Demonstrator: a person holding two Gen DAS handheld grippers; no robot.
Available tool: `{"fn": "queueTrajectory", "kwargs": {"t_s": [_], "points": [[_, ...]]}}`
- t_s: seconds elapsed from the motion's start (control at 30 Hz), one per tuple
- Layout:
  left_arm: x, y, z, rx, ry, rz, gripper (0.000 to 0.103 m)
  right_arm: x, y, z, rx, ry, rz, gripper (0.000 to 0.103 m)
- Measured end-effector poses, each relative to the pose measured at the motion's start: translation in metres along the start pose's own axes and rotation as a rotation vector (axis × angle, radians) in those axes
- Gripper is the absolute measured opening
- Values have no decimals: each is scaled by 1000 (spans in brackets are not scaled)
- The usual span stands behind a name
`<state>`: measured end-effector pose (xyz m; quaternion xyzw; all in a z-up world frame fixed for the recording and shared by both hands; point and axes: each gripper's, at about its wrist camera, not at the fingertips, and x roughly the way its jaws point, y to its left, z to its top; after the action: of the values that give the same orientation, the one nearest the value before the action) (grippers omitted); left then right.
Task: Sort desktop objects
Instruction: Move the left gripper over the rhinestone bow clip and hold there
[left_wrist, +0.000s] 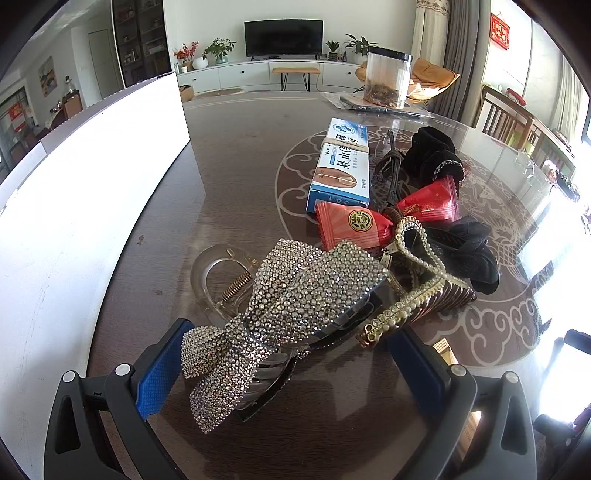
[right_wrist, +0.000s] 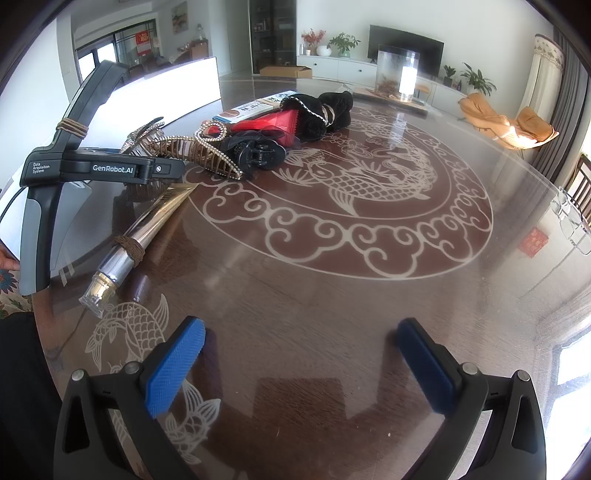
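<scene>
Rhinestone-covered silver bow hair clip (left_wrist: 273, 306) lies on the dark glass-topped wooden table (left_wrist: 240, 155), between the blue pads of the left gripper (left_wrist: 291, 354), whose jaws stand wide apart; contact with the pads cannot be confirmed. Just behind the bow lie a clear plastic claw clip with a brass spring (left_wrist: 218, 277), a pearl-edged brown claw clip (left_wrist: 421, 280), two red foil sachets (left_wrist: 351, 225), a blue-and-white ointment carton (left_wrist: 341, 166) and black fabric hair ties (left_wrist: 436, 155). A large white box (left_wrist: 81, 206) stands at the left. A clear cylindrical jar with a black lid (left_wrist: 388, 75), at the far edge, holds brown dried matter at its bottom. The right gripper (right_wrist: 301, 365) hovers low over bare table with jaws apart and empty; a silver cosmetic tube (right_wrist: 144, 236) lies ahead to its left.
</scene>
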<state>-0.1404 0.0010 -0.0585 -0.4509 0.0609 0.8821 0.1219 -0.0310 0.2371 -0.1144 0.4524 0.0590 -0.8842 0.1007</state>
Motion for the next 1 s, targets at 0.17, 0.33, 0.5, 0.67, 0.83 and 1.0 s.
{"fn": "queueTrajectory", "kwargs": {"t_s": [0.17, 0.33, 0.5, 0.67, 0.83, 1.0], "points": [[0, 0, 0, 0, 0, 0, 103, 0, 0, 0, 0, 0, 0, 103], [1, 0, -1, 1, 0, 0, 103, 0, 0, 0, 0, 0, 0, 103], [1, 0, -1, 1, -1, 0, 103, 0, 0, 0, 0, 0, 0, 103], [0, 0, -1, 1, -1, 0, 103, 0, 0, 0, 0, 0, 0, 103], [1, 0, -2, 1, -1, 0, 103, 0, 0, 0, 0, 0, 0, 103], [2, 0, -3, 1, -1, 0, 103, -1, 0, 0, 0, 0, 0, 103]]}}
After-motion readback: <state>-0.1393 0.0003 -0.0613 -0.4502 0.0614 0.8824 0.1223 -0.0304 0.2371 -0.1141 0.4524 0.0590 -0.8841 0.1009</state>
